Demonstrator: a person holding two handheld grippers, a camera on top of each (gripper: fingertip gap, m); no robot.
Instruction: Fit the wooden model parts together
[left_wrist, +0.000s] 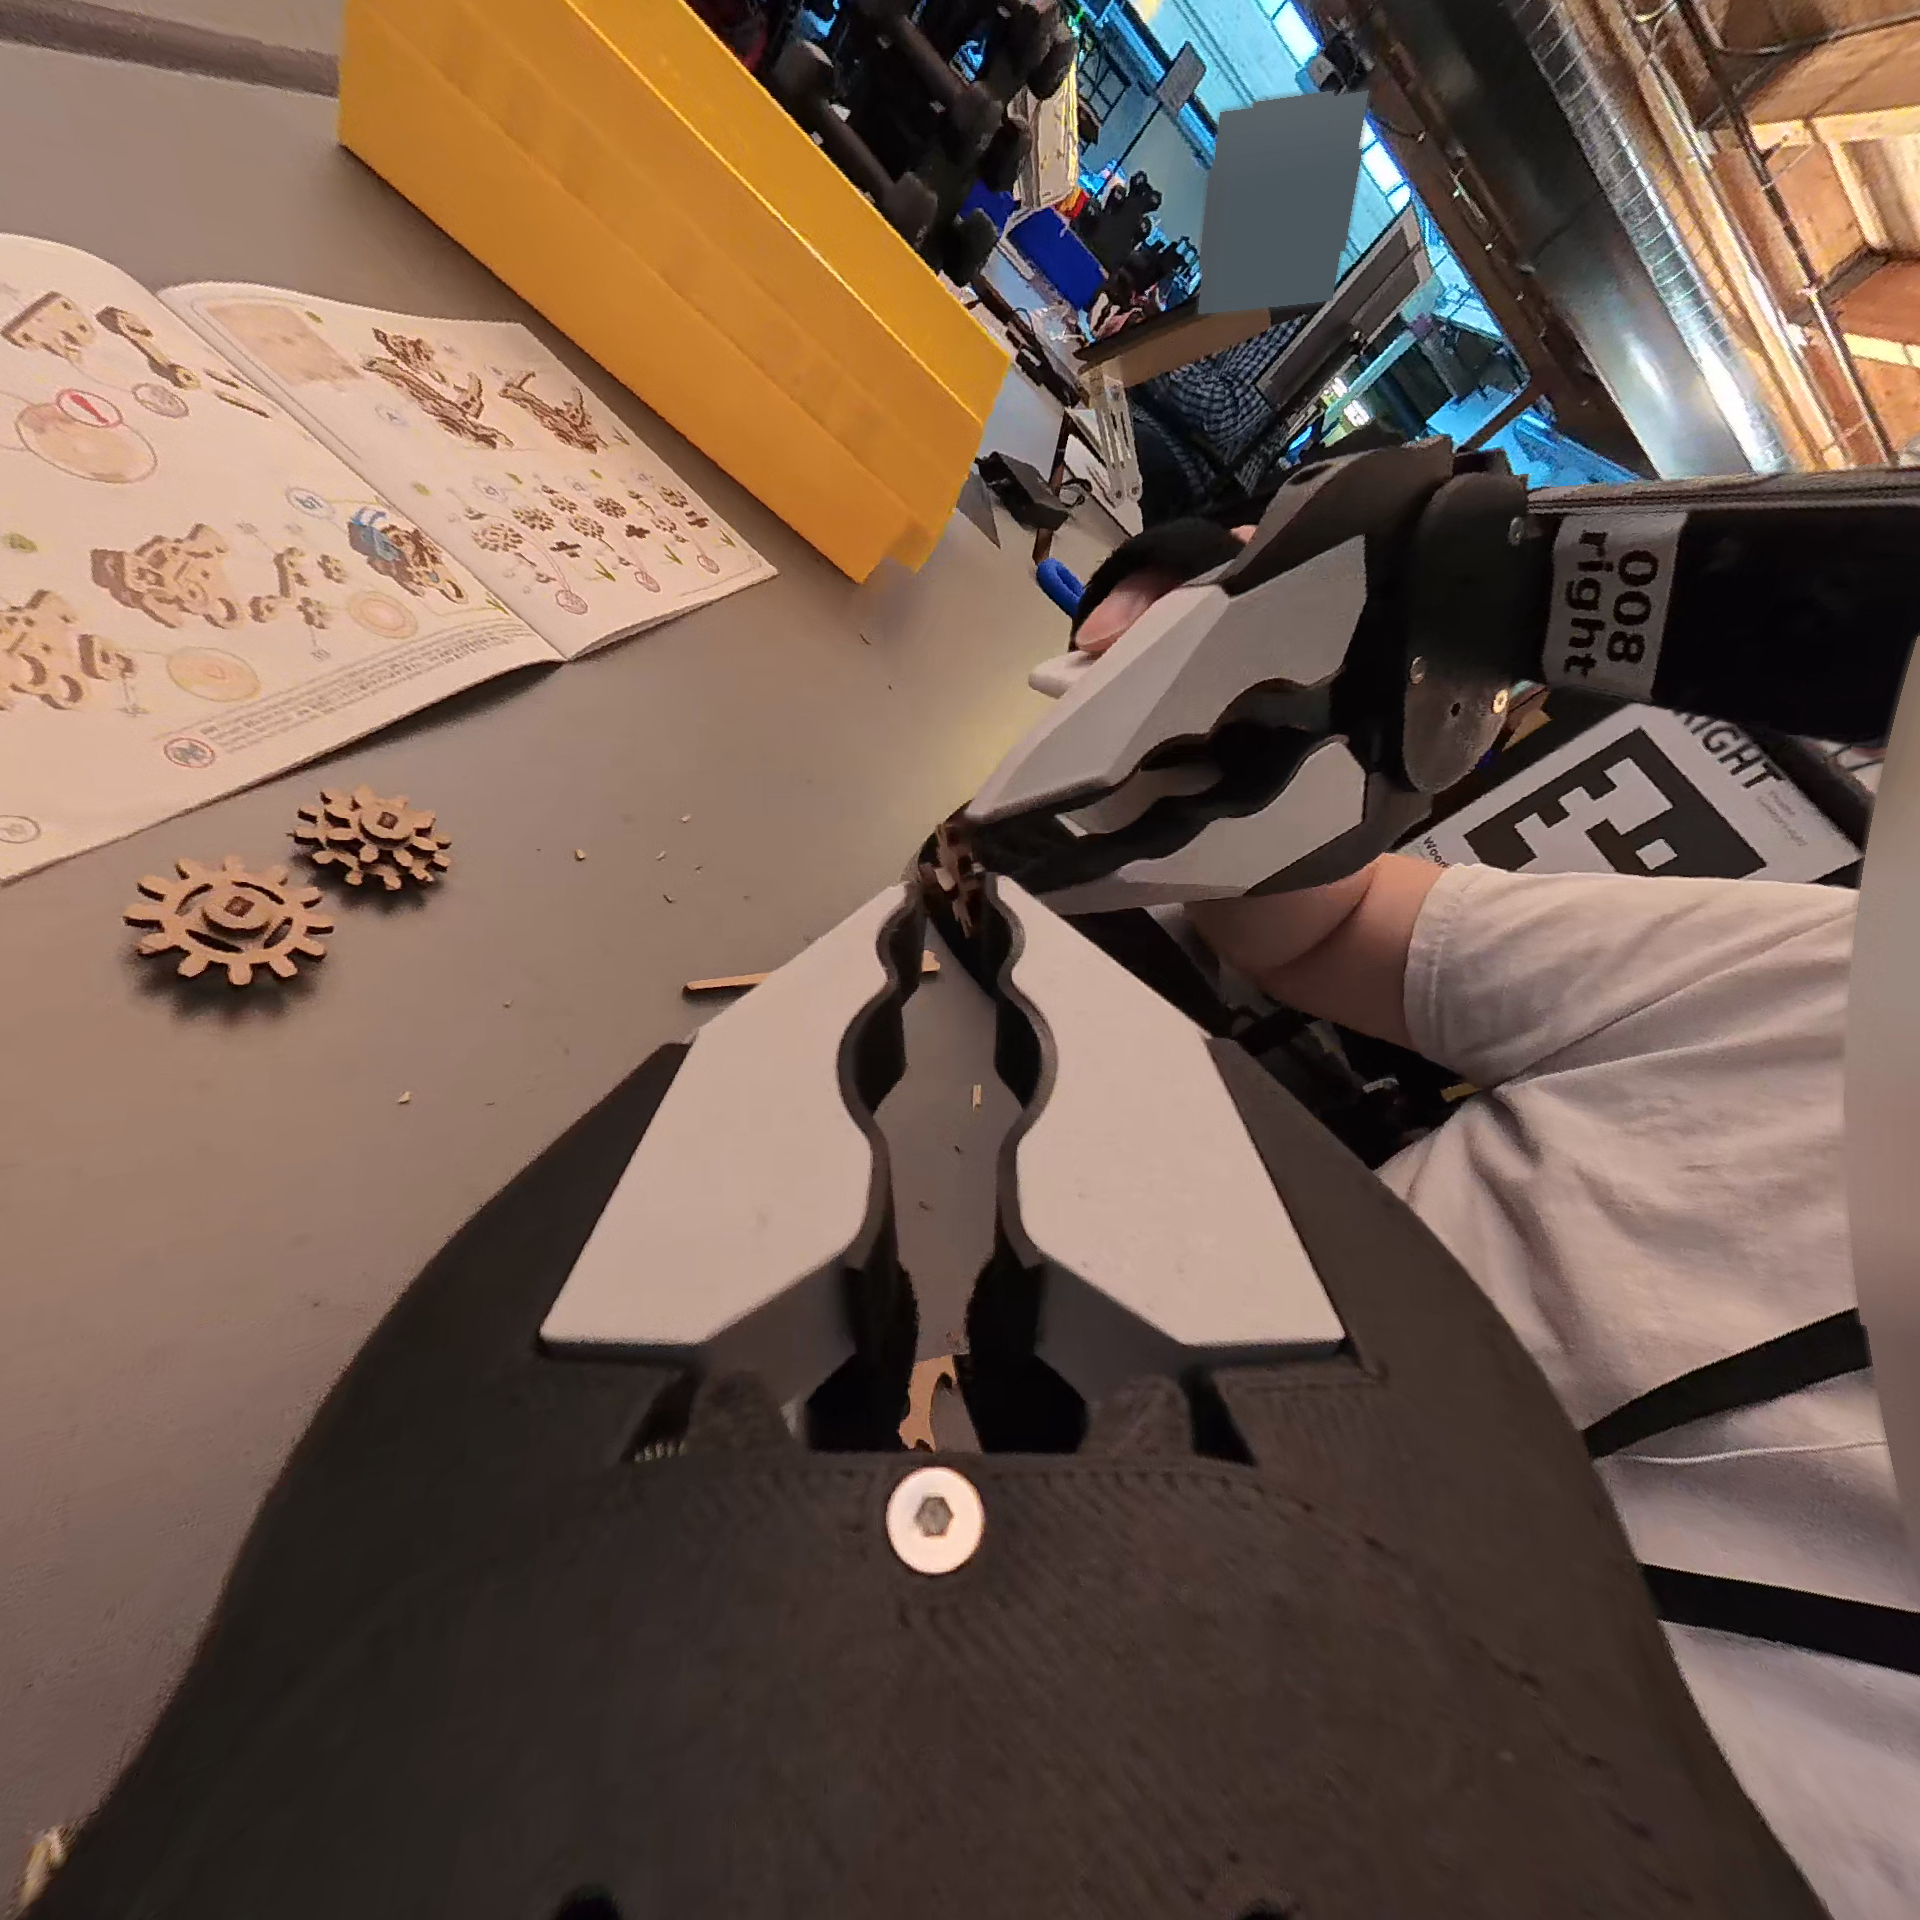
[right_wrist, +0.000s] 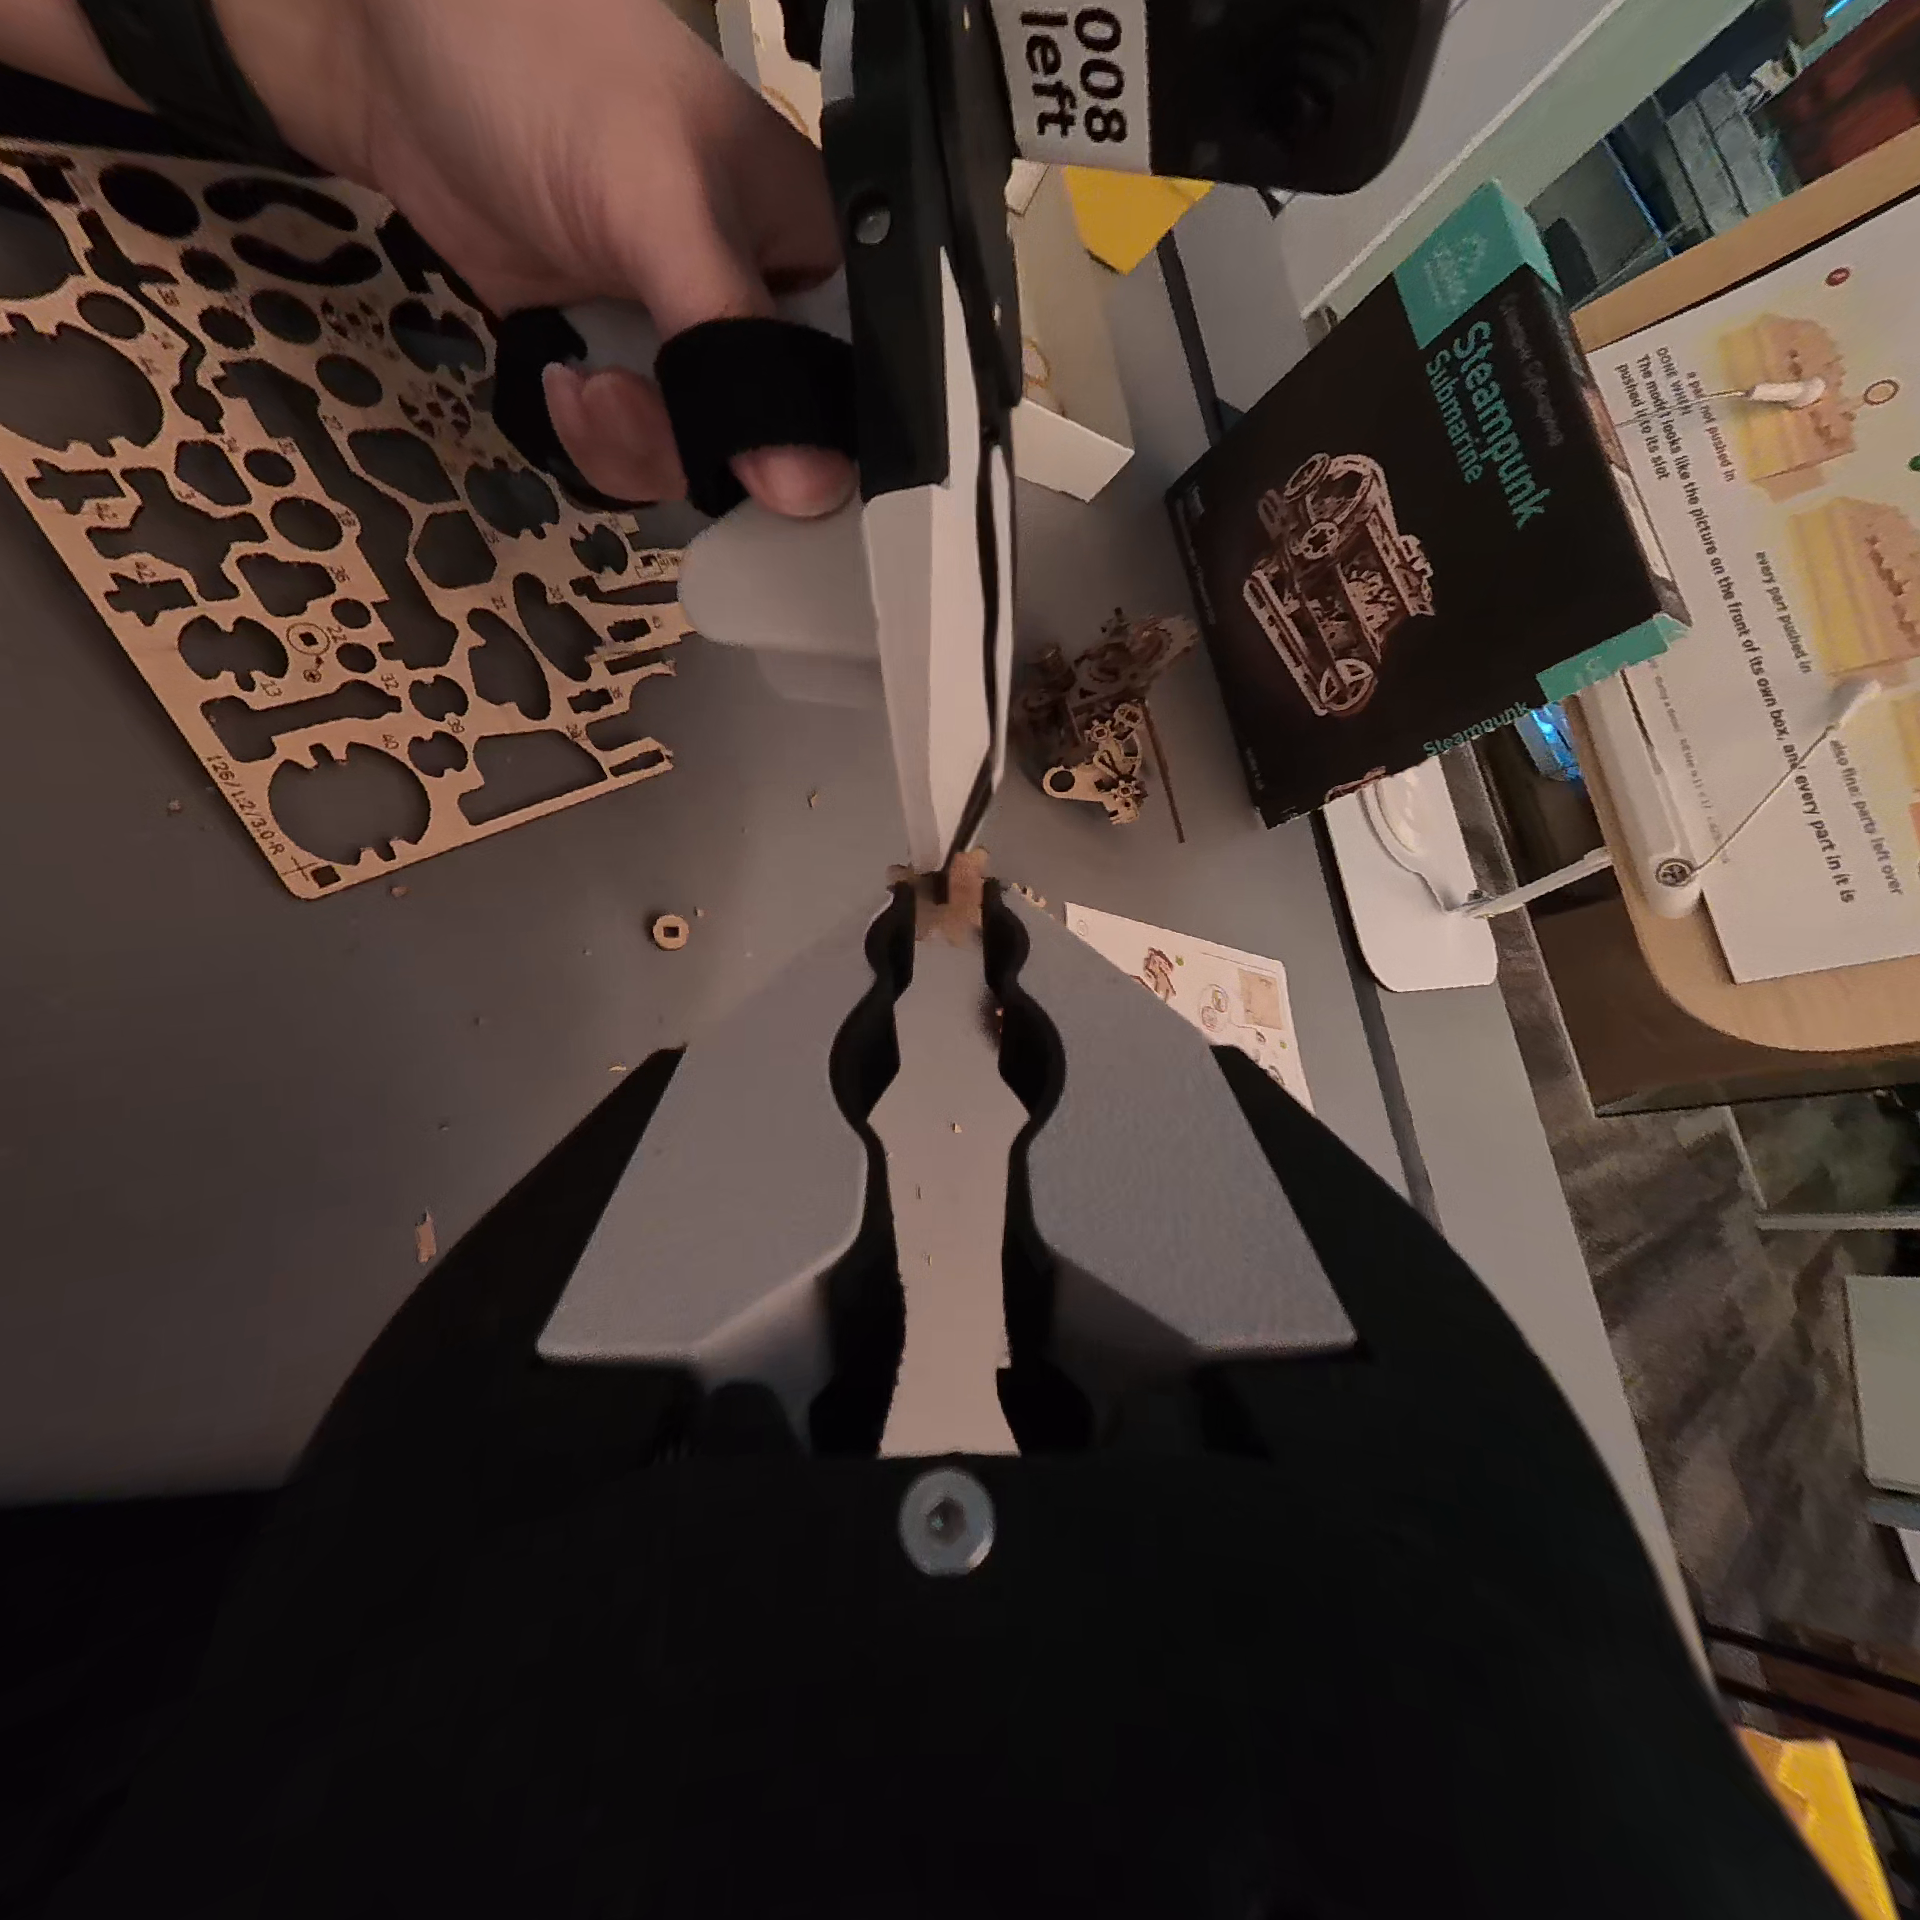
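Note:
A small toothed wooden part sits pinched between both grippers' tips above the grey table. My left gripper is shut on it from below in the left wrist view. My right gripper comes in from the right and is shut on the same spot. In the right wrist view, my right gripper grips the wooden part, and the left gripper comes down from above onto it. I cannot tell whether it is one piece or two joined pieces.
Two wooden gears lie by an open instruction booklet; a yellow bin stands behind. A punched-out wooden sheet, a small washer, a part-built model and the kit box are on the table. Less than 4 cm separates the two grippers' tips.

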